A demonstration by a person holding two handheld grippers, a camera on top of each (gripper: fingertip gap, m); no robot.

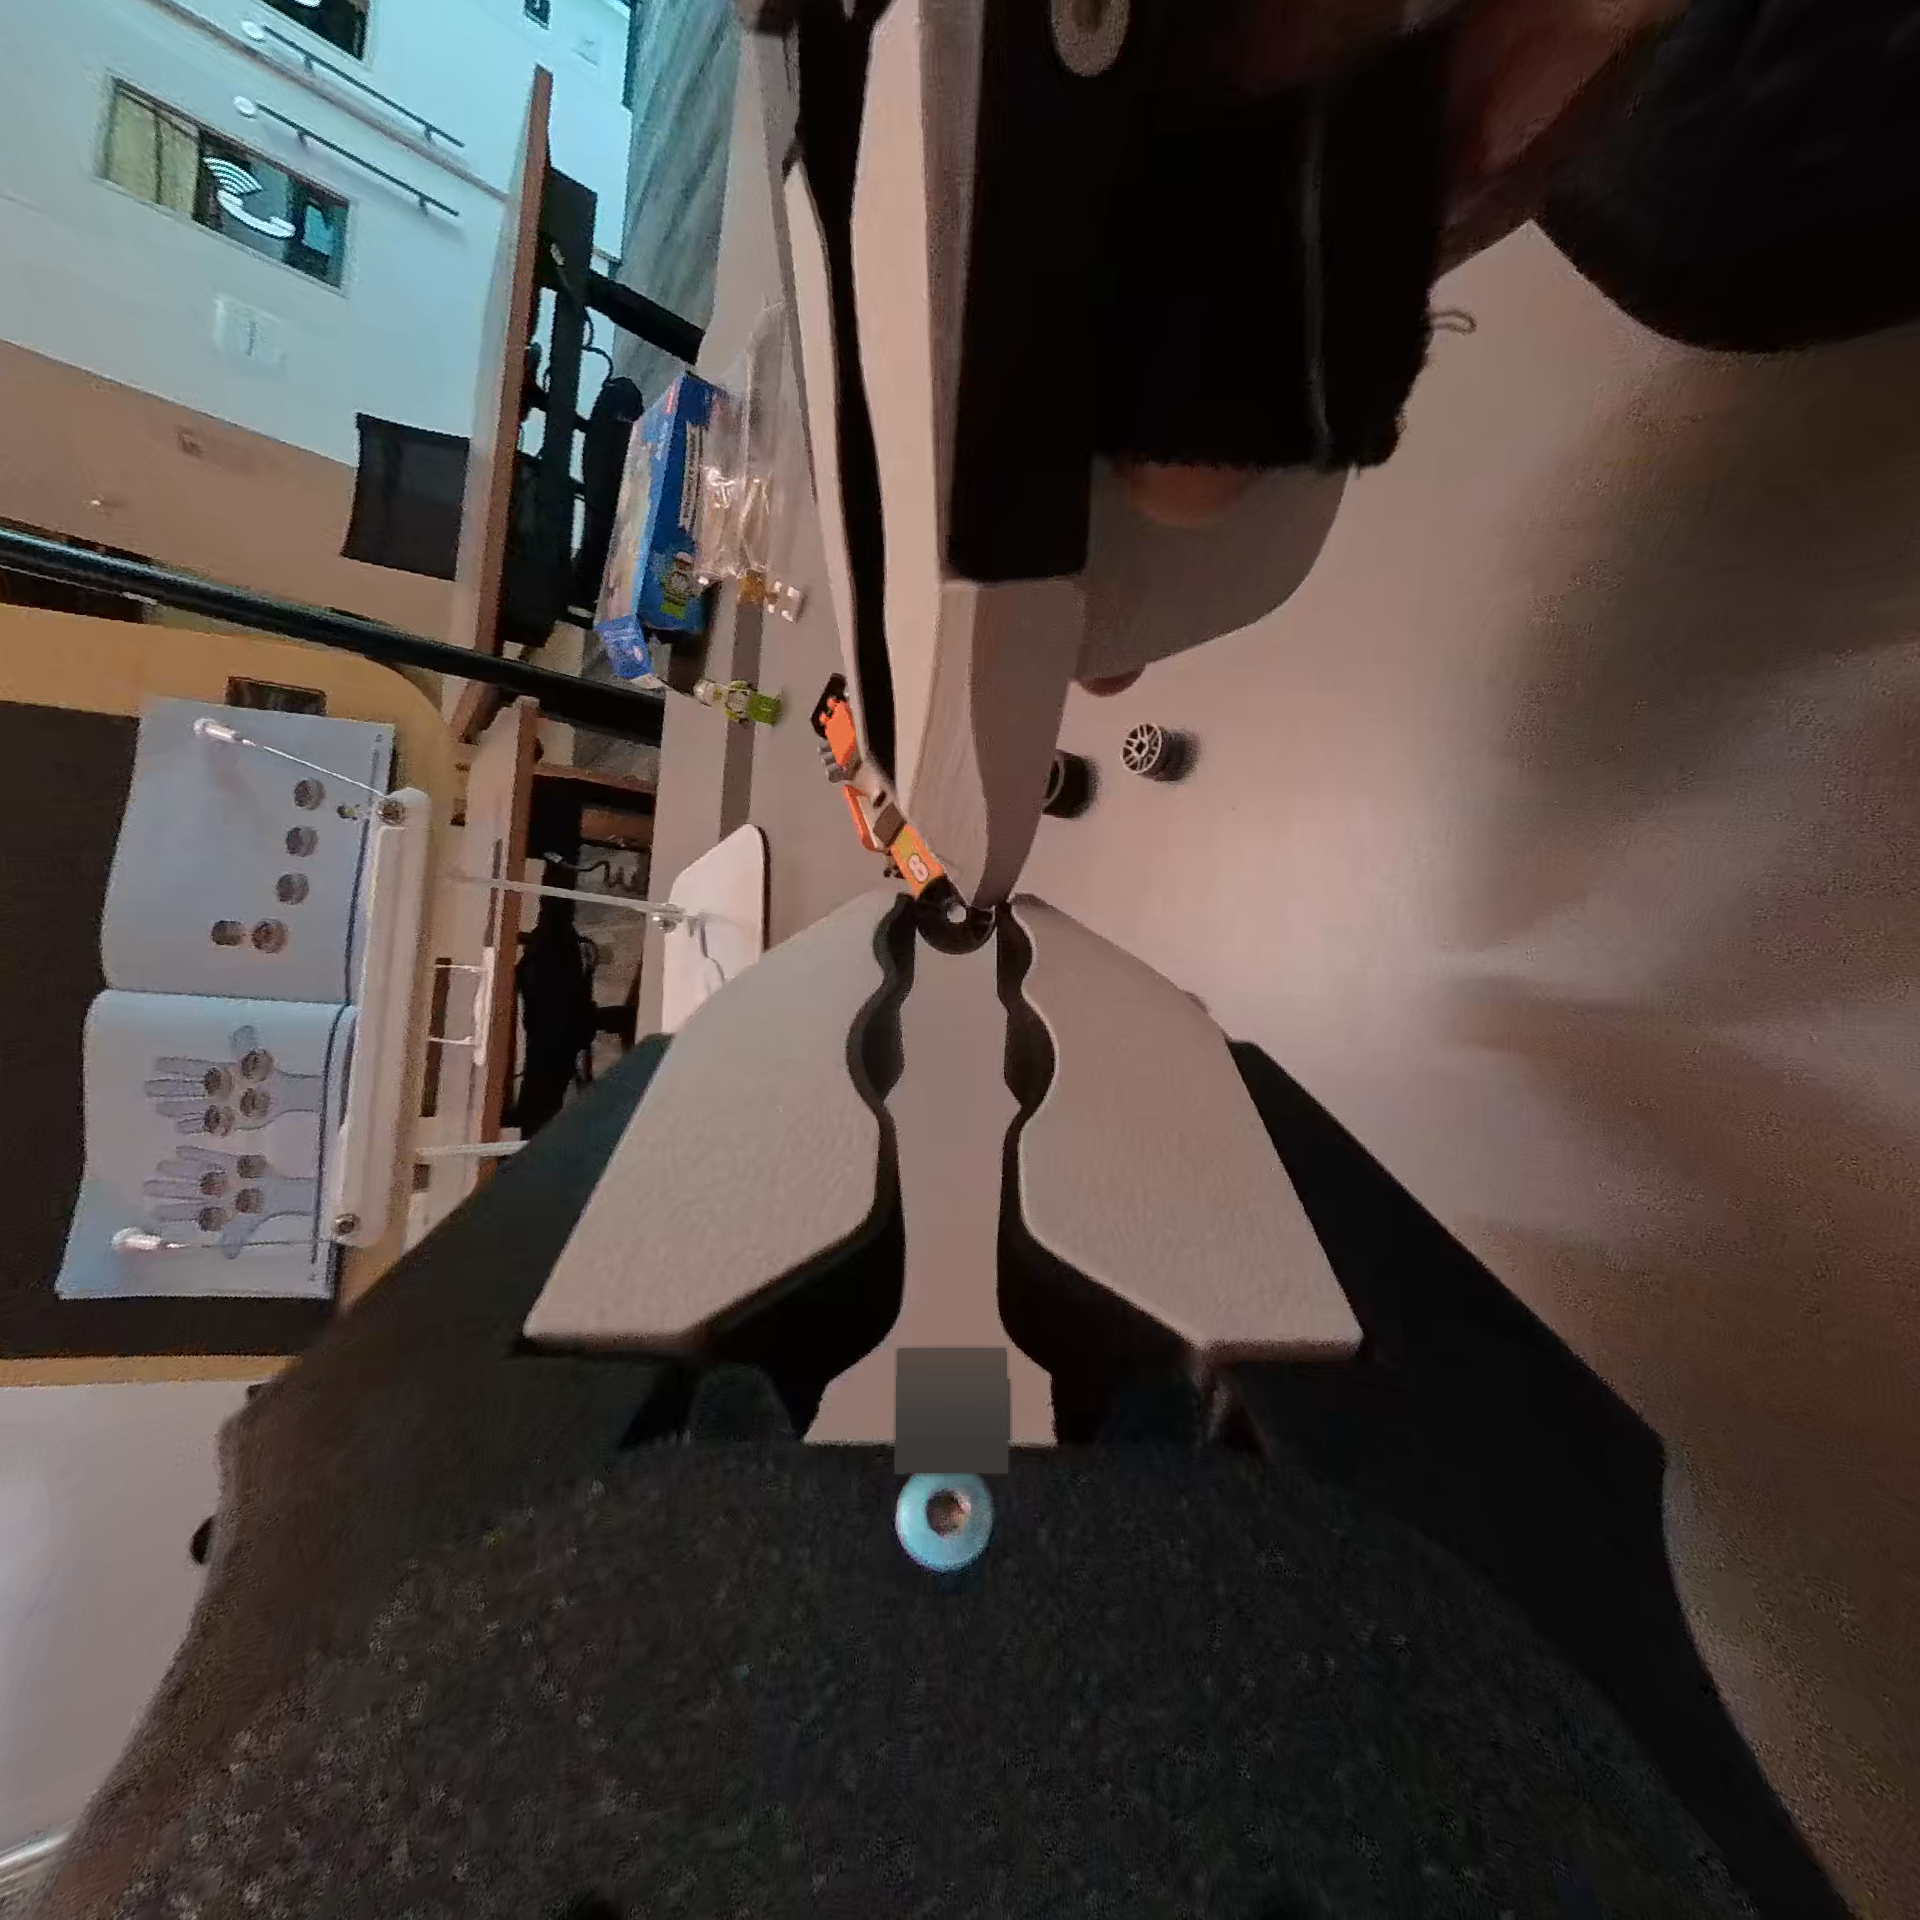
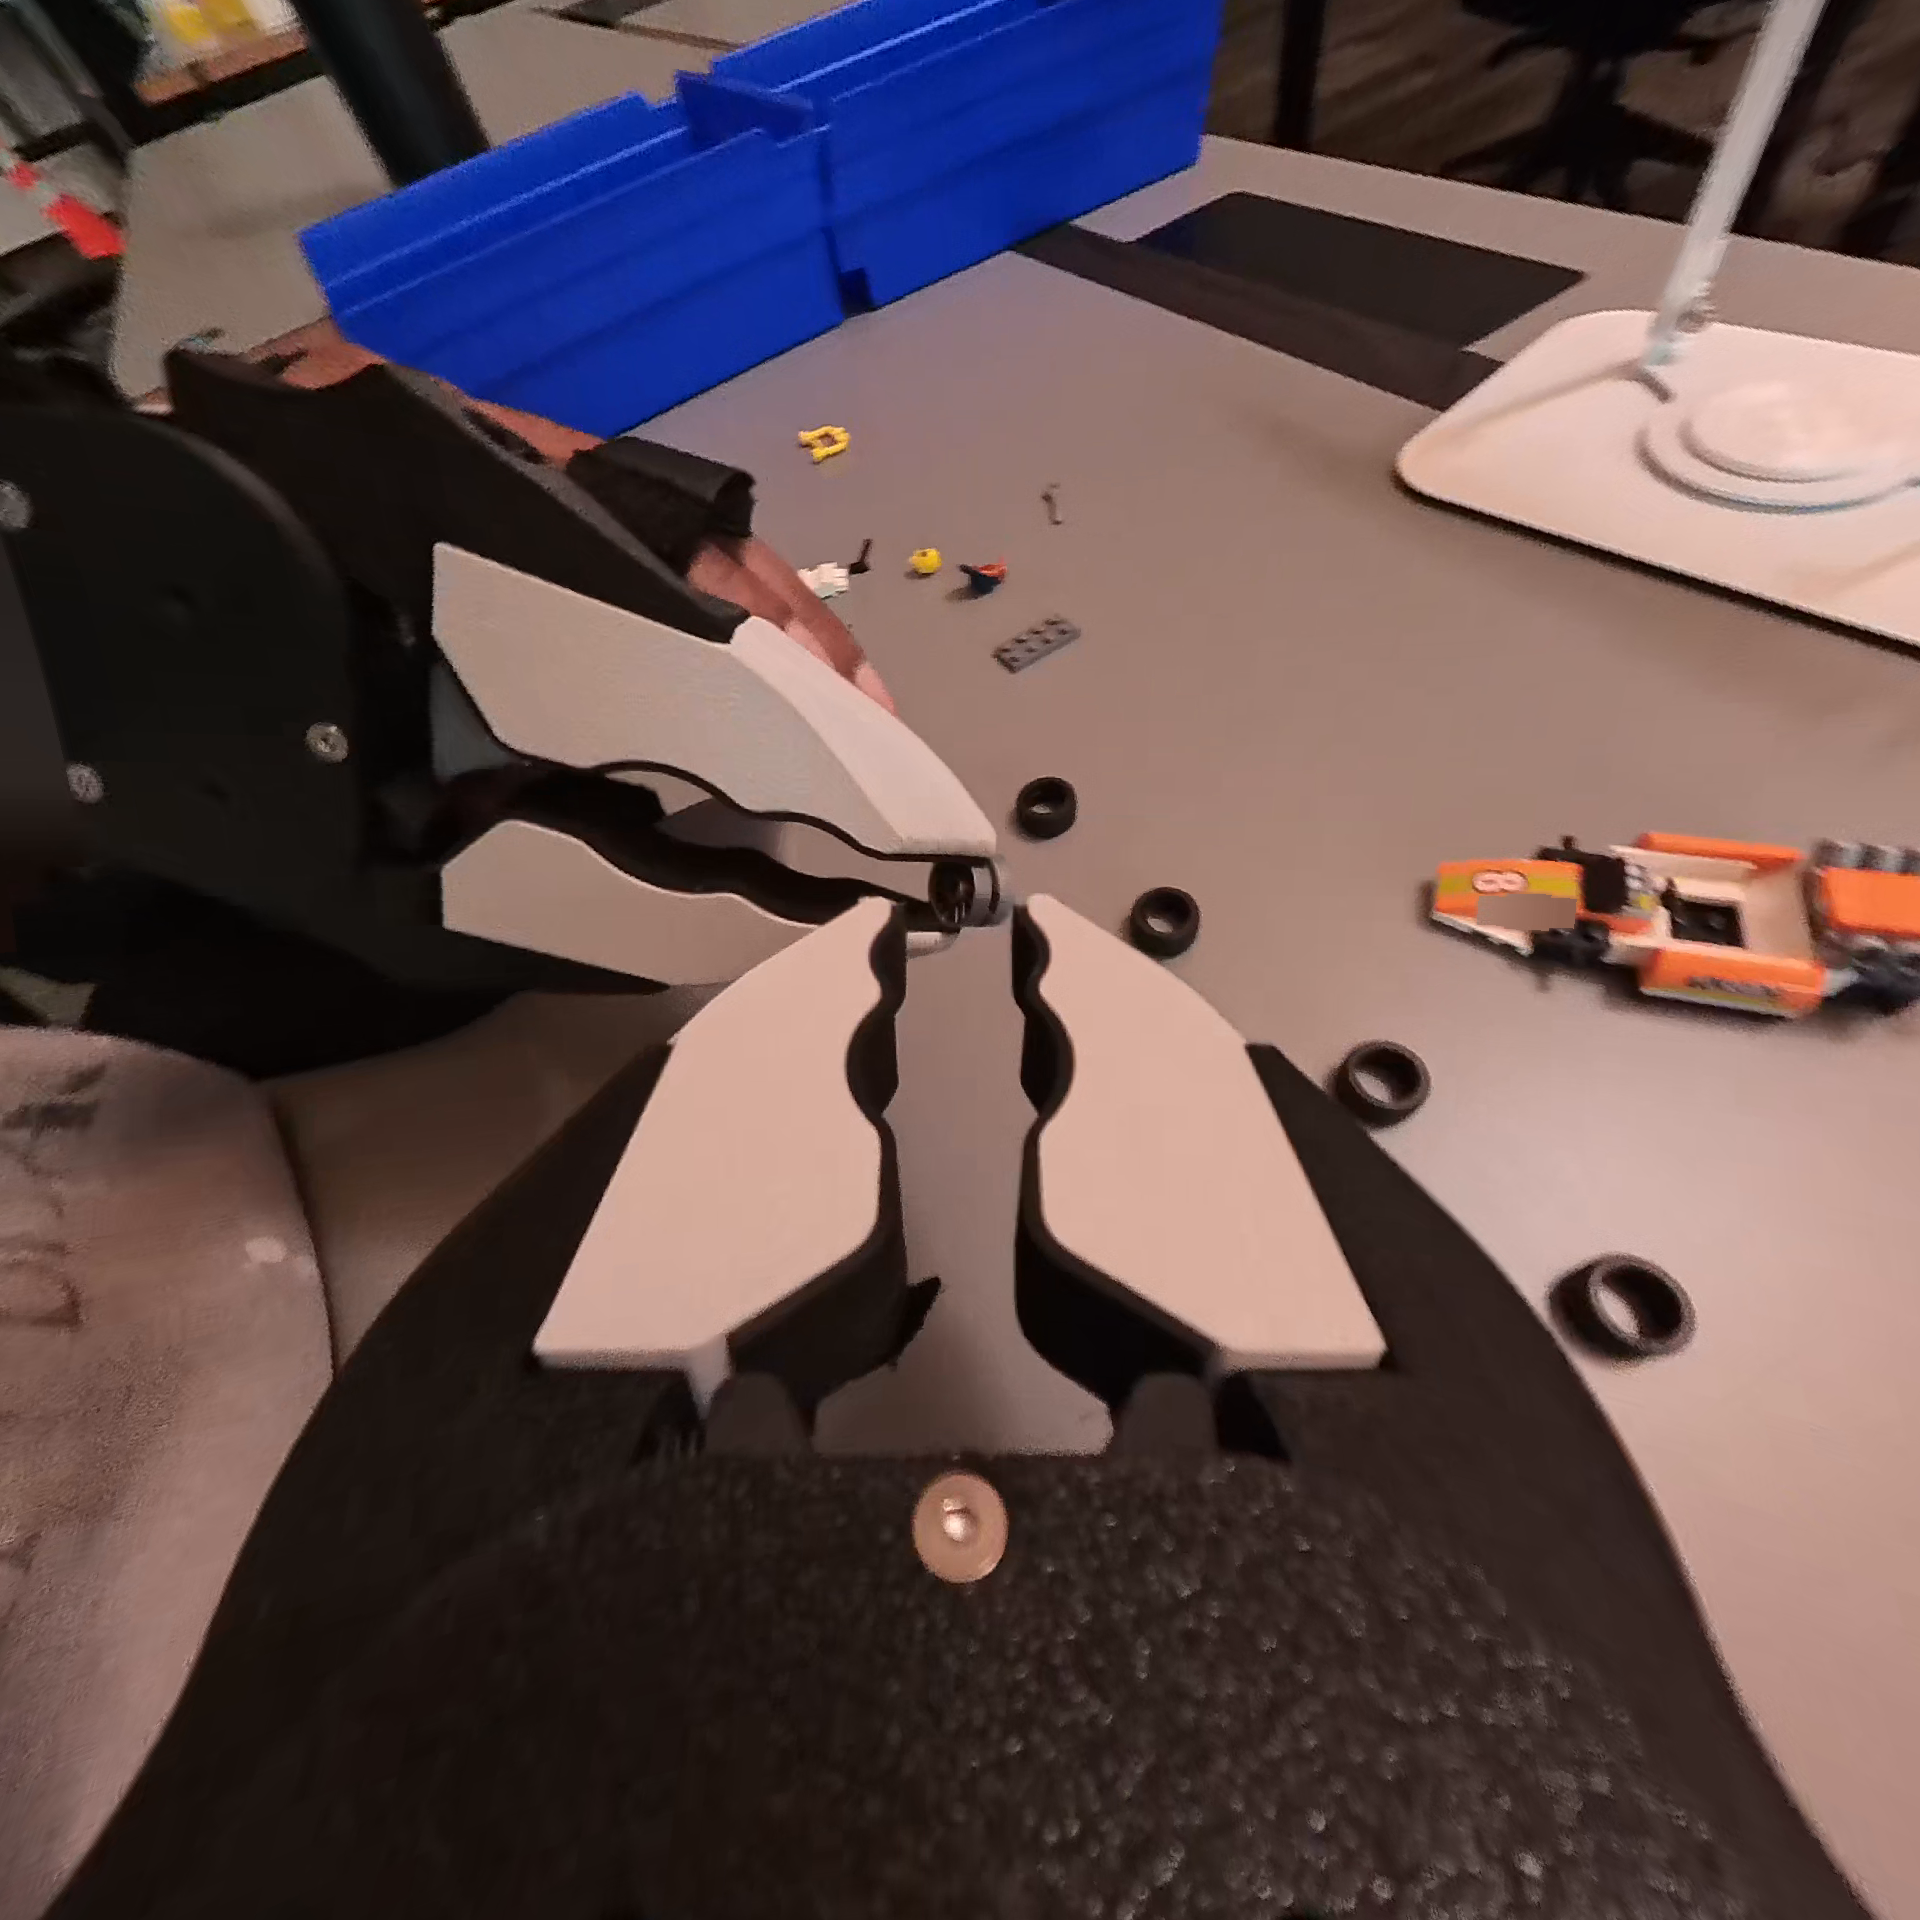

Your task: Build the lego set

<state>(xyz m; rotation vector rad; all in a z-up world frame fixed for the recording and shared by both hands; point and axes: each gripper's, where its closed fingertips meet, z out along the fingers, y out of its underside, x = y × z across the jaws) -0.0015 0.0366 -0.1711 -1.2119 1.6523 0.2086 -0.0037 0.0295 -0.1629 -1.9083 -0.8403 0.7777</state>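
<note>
Step in hand: looks like wheel assembly to me, getting a tyre onto a rim before the wheels go on the car.

Left gripper (image 2: pixel 961 883): comes in from 9 o'clock in the right wrist view, jaws clamped on a small wheel (image 2: pixel 961 896), black tyre with a grey rim showing, held right at the fingertips.

Right gripper (image 2: pixel 956 920): tips sit right up against that wheel. Jaws have a narrow gap at the tips, and I honestly can't tell if they're pinching the wheel or just touching it.

From the left wrist view: same wheel (image 1: pixel 954 925) sits at the tips with the right gripper (image 1: pixel 982 899) coming down from 12 o'clock onto it.

Car (image 2: pixel 1683 920): orange and white body lying on the grey table (image 2: pixel 1351 644) out at 3 o'clock, well apart from the grippers, no wheels on it that I can see.

Spare tyres: four loose black tyres, one (image 2: pixel 1045 807) at about 1 o'clock near the tips, another (image 2: pixel 1166 918) just right of them, two more (image 2: pixel 1380 1078) (image 2: pixel 1621 1303) toward 4 o'clock.

Other bits: a grey plate (image 2: pixel 1037 644) and small loose pieces at 12 o'clock, blue bins (image 2: pixel 727 229) behind.

Next move, my guess: keep the wheel square and steady while pressing, since it's tiny and could pop out.
</note>
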